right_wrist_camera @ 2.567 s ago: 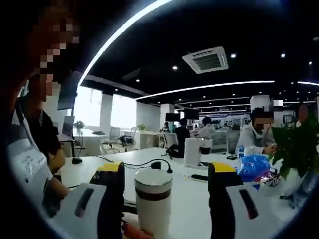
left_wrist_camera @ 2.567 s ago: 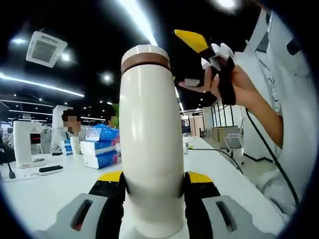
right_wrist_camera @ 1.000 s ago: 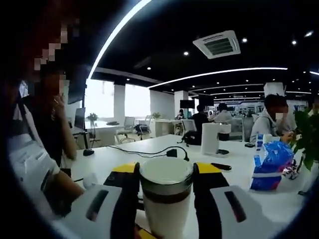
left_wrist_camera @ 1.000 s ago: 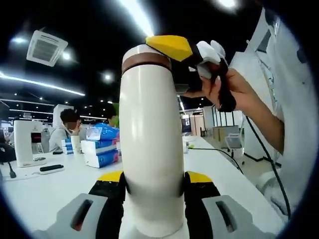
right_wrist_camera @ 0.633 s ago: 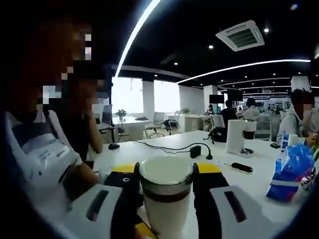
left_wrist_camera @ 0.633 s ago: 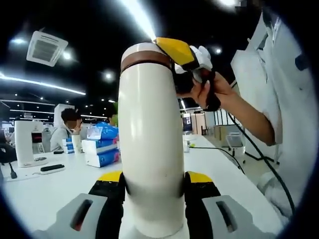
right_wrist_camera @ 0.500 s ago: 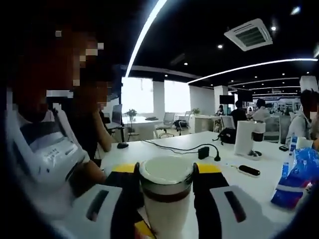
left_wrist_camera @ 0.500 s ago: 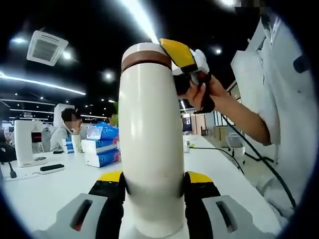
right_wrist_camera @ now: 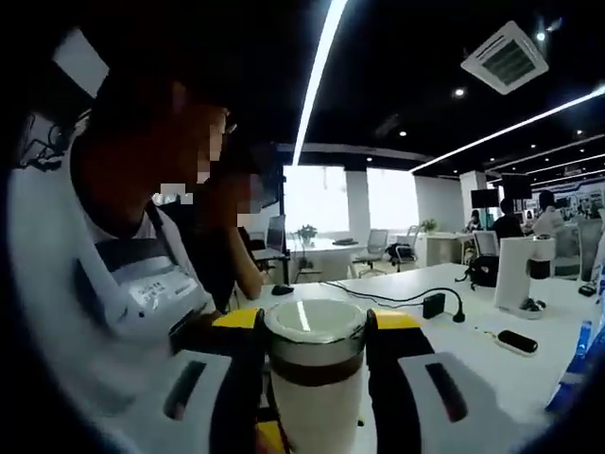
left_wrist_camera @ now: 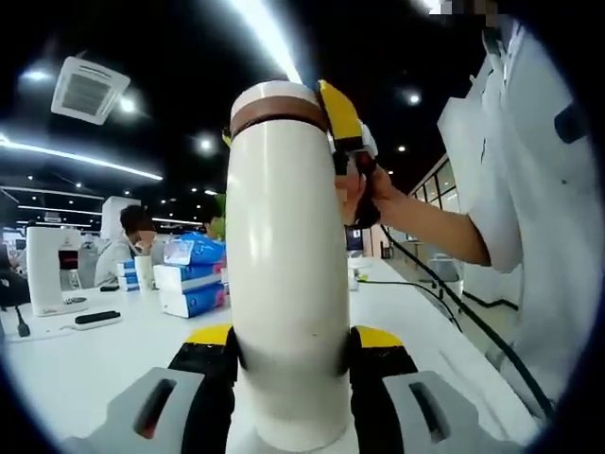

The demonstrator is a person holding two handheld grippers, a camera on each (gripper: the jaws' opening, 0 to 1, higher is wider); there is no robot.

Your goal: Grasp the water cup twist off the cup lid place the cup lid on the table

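White water cup [left_wrist_camera: 286, 274] is held upright between the left gripper [left_wrist_camera: 288, 355] jaws, clamped low on its body; contents cannot be seen, as the cup lid [right_wrist_camera: 315, 323] is on, above a brown band [left_wrist_camera: 276, 113]. Right gripper [right_wrist_camera: 315, 336] jaws are closed narrow on the lid's two sides; in the left gripper view its yellow-tipped jaw is seen against the cup top, gripped by a hand [left_wrist_camera: 357, 189] with forearm reaching in from the right. White table [left_wrist_camera: 85, 359] lies below with open surface beside the cup; tissue packs [left_wrist_camera: 192, 276] and a white appliance [left_wrist_camera: 51, 270] sit well apart at left.
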